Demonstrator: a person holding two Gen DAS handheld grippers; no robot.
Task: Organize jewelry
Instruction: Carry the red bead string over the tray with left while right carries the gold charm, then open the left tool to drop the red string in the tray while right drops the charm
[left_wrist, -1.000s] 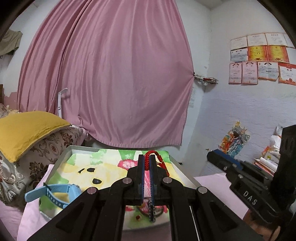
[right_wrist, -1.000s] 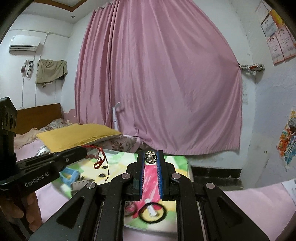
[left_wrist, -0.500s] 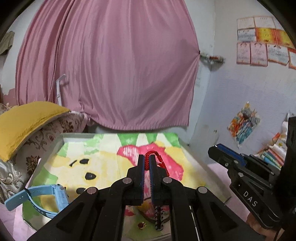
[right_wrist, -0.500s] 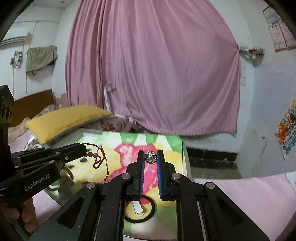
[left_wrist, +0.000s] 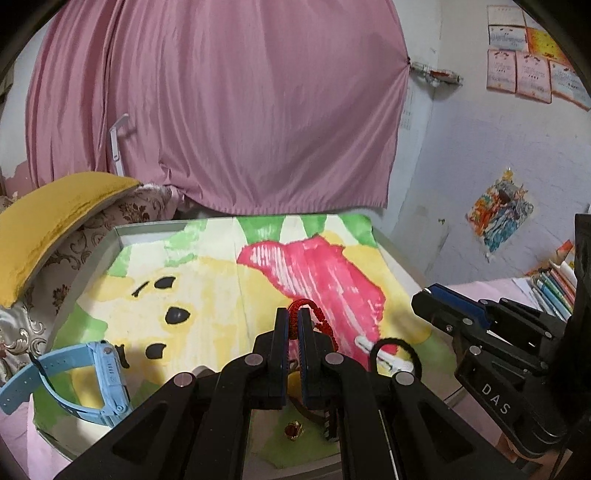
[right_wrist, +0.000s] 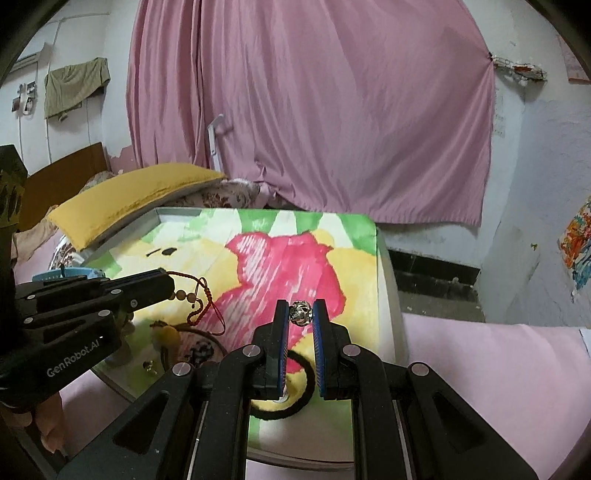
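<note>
My left gripper (left_wrist: 293, 318) is shut on a red cord bracelet (left_wrist: 314, 317) with wooden beads, and it hangs over the tray (left_wrist: 122, 234) lined with a colourful painted sheet. Seen from the right wrist, the same left gripper (right_wrist: 162, 282) dangles the beaded red cord bracelet (right_wrist: 195, 301). My right gripper (right_wrist: 301, 312) is shut on a small silver openwork bead (right_wrist: 301, 313) at its fingertips, above the tray's (right_wrist: 386, 266) right side. A black hair tie (left_wrist: 395, 350) lies on the sheet, also below the right gripper as the black hair tie (right_wrist: 299, 398).
A light blue watch (left_wrist: 88, 373) sits at the tray's left edge. A small gold ring with a red stone (left_wrist: 293, 430) and a dark bracelet (right_wrist: 199, 347) lie near the front. Yellow pillow (left_wrist: 55, 218) left, pink curtain (left_wrist: 221, 110) behind, books (left_wrist: 554, 284) right.
Both grippers have tipped downward and come closer over the tray, each keeping its hold. The tray fills more of both views, and the hair tie and ring have come into sight.
</note>
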